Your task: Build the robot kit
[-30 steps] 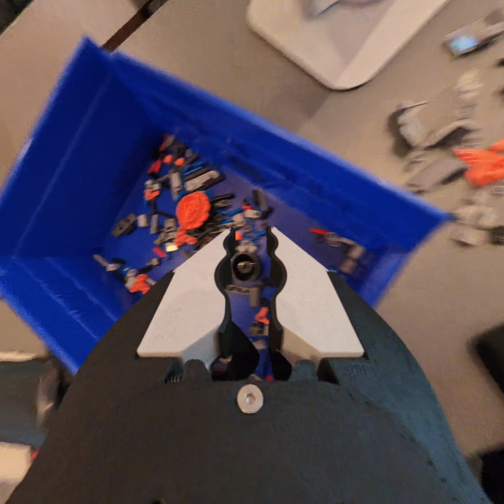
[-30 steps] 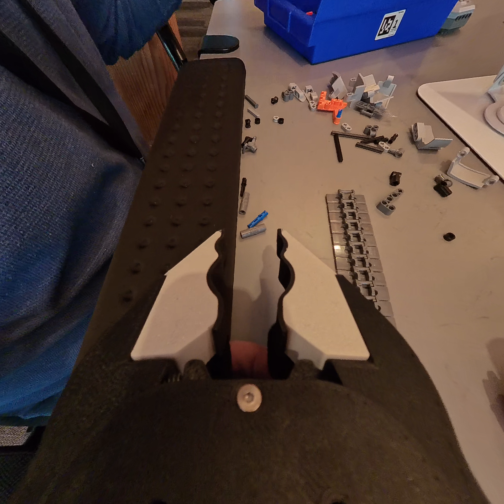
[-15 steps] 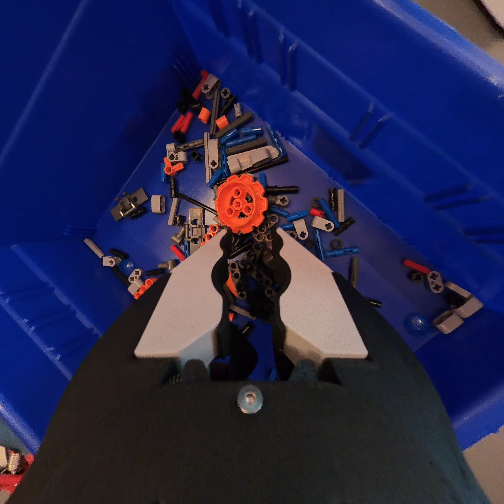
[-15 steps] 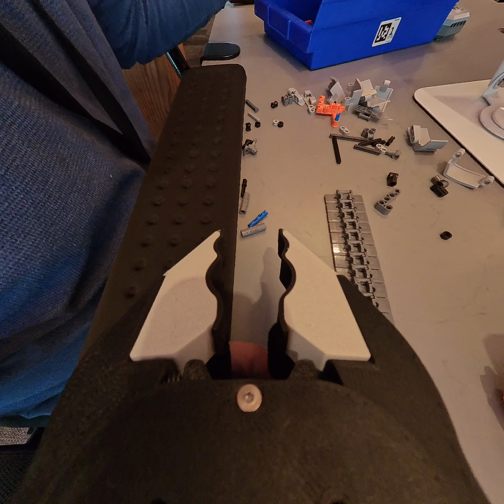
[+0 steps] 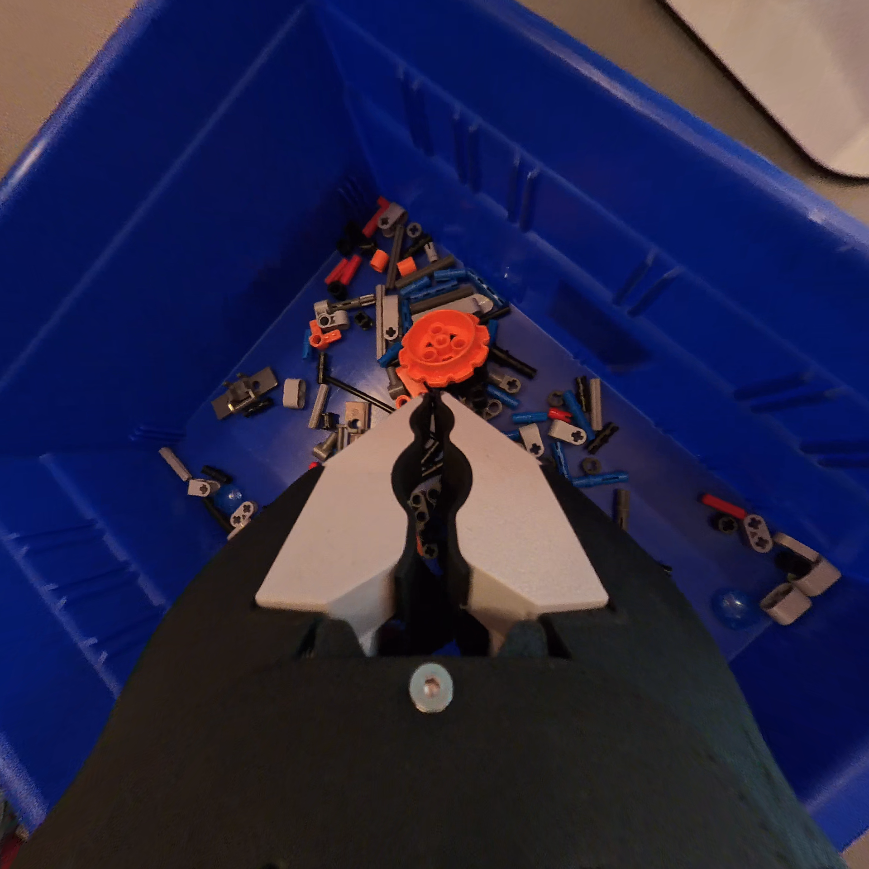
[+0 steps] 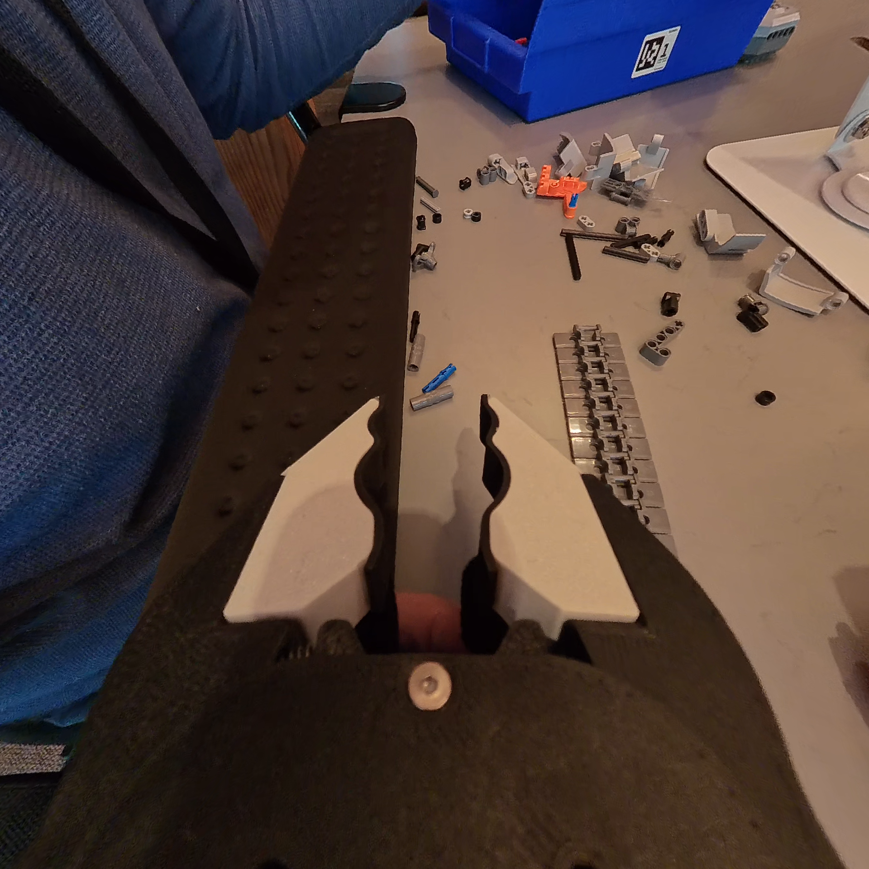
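Observation:
My left gripper [image 5: 430, 398] is down inside a blue bin [image 5: 197, 197], over a heap of small grey, black, blue and red building parts. Its fingertips are closed together. They meet right at the near rim of an orange toothed wheel [image 5: 442, 348], which lies tilted on the heap. I cannot make out anything pinched between the pads. My right gripper [image 6: 431, 399] is open and empty just above the grey table [image 6: 493, 291]. Its left finger [image 6: 329, 470] lies over the right edge of a long black studded plate [image 6: 329, 282]. A short grey tube [image 6: 430, 397] and a blue pin [image 6: 439, 378] lie just ahead of its tips.
A grey track strip [image 6: 606, 423] lies right of the right gripper. Loose grey, black and orange parts [image 6: 564, 188] are scattered farther ahead. The blue bin [image 6: 588, 61] stands at the back and a white tray [image 6: 790, 188] at the right. A blue sleeve [image 6: 94, 329] fills the left. Across from one pair of fingers to the other is roughly 50 centimeters.
The left gripper carried a small black round part over the bin, opened inside it, and has now shut with that part gone. The orange wheel shifted and tilted. The right gripper stayed open and barely moved.

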The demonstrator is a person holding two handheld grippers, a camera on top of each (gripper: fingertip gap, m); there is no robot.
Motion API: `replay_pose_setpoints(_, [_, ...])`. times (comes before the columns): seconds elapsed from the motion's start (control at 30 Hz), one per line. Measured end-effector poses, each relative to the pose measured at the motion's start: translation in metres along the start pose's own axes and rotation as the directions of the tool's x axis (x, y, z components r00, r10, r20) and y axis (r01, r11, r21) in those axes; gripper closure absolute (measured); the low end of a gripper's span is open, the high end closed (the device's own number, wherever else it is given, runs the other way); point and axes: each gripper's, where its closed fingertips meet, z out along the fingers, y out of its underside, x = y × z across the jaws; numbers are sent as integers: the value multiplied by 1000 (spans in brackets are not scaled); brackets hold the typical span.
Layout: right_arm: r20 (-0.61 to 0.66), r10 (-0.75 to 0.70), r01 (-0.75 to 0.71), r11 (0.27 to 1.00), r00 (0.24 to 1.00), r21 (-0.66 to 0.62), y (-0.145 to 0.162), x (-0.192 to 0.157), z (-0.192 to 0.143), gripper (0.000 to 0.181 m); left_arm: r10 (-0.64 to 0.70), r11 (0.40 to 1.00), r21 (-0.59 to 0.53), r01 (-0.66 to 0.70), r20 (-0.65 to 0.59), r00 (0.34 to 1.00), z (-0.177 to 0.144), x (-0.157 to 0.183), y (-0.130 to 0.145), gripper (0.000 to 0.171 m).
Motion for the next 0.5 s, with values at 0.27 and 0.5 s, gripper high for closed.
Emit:
replay_pose_setpoints(0.27, [2, 10, -10, 1000, 1000, -3, 0, 1, 0, 144, 21, 997, -71, -27, -78, 997, 10, 20, 9, 147])
replay_pose_setpoints(0.5, [3, 12, -12, 1000, 1000, 1, 0, 1, 0, 144, -15, 1000, -18, 14, -58, 998, 12, 16, -1, 165])
